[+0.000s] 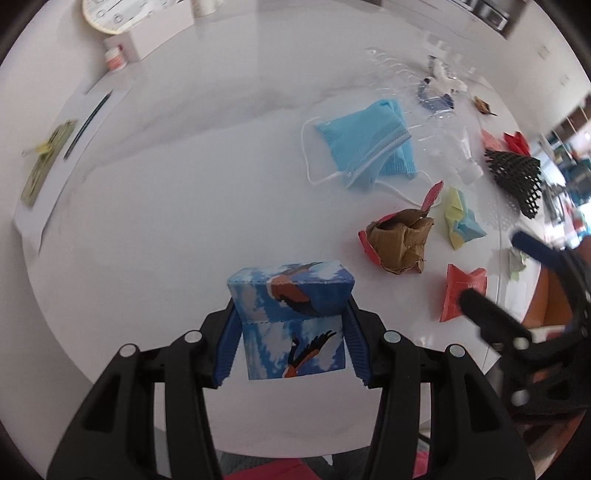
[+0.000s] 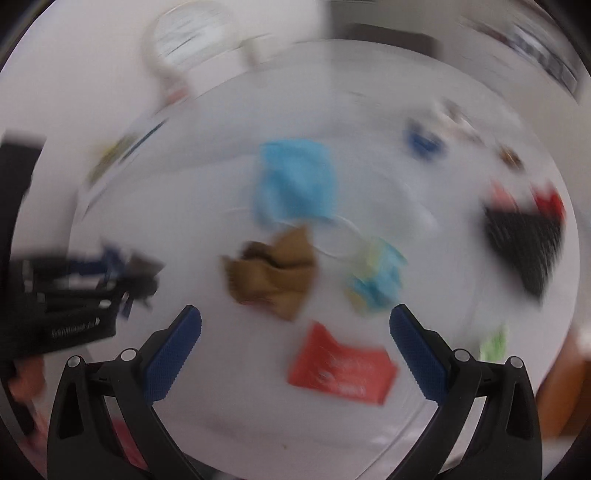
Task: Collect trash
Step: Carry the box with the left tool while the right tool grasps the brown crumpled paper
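Above white table (image 1: 155,206), left hand-held gripper (image 1: 291,325) clamps patterned box (image 1: 291,314).

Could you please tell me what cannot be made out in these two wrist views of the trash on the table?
- Right wrist view: motion blur smears everything; the print on the red wrapper is unreadable.
- Left wrist view: the clear plastic bottle blends into the white table, so its outline is unclear.
- Left wrist view: the clock is cut off by the top edge.
- Left wrist view: the left gripper hides the sides of the blue bird-print carton.
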